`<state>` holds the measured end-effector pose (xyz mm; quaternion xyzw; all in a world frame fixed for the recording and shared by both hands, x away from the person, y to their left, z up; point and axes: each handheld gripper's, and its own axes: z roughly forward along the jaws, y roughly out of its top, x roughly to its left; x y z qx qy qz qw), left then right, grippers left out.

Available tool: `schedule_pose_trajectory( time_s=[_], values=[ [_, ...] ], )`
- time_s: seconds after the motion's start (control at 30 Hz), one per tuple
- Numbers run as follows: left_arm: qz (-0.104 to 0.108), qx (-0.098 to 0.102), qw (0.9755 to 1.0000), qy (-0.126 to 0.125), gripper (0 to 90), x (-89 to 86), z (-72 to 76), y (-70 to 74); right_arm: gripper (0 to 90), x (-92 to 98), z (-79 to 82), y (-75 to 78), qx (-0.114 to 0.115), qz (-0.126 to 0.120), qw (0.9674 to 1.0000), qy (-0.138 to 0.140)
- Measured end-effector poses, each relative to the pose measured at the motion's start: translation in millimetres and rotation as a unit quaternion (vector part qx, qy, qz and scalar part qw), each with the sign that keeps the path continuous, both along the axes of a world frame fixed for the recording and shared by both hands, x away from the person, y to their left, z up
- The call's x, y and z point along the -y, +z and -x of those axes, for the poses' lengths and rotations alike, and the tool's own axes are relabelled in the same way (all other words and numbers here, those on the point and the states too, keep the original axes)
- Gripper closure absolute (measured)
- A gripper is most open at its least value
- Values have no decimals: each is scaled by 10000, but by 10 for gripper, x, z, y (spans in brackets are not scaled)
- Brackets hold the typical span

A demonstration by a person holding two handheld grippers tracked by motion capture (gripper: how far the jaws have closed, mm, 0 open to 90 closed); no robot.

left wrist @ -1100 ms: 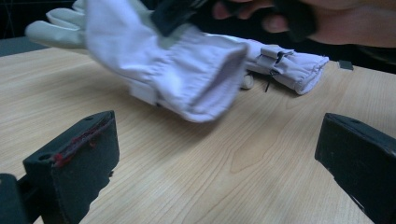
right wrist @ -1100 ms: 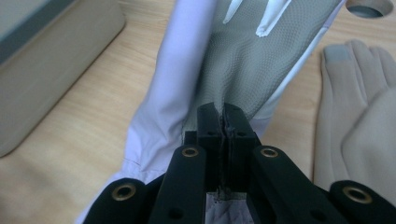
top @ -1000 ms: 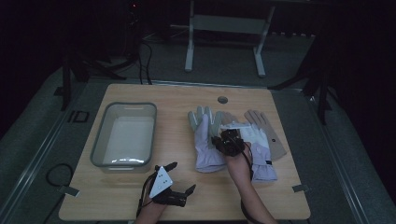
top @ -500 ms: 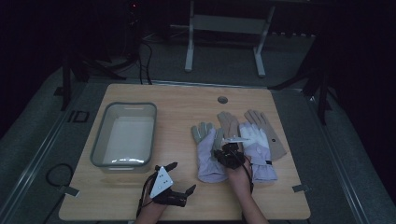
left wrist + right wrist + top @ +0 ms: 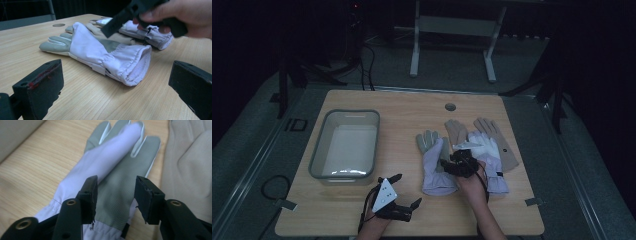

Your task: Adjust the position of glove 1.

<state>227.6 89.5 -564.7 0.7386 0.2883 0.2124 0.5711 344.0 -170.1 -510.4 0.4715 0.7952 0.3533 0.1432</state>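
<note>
The right gripper (image 5: 451,161) is hovering over the lavender glove (image 5: 435,167) lying mid-table, its long axis running near to far; its jaws have just been opening, half apart, gripping nothing, palm fabric directly beneath

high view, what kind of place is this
Probably a recording studio or lab set up for handling trials: a lone wooden table in a dark room, a metal stand behind it, and cables on the grey floor.
</note>
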Motion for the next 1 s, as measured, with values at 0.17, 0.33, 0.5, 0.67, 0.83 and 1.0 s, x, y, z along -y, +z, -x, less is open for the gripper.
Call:
schedule_pose_trajectory(
  time_s=[0.17,0.33,0.5,0.67,0.83,1.0],
  values=[
    [9,-19,10000,5,0,0,-2,1,498,138,-65,198,157,45,9998,128],
    [-6,-23,10000,11,0,0,-5,1,481,400,-126,298,261,171,9994,178],
    [3,-22,10000,17,0,-3,-8,1,465,685,-175,342,257,340,9988,225],
    [3,-47,10000,16,0,1,-11,1,485,936,-219,393,269,477,9984,160],
    [-10,-27,10000,12,0,2,-8,1,510,1229,-243,371,137,669,9975,151],
    [-13,-33,10000,17,0,3,-8,1,519,1430,-207,308,-26,885,9959,209]
  ],
)
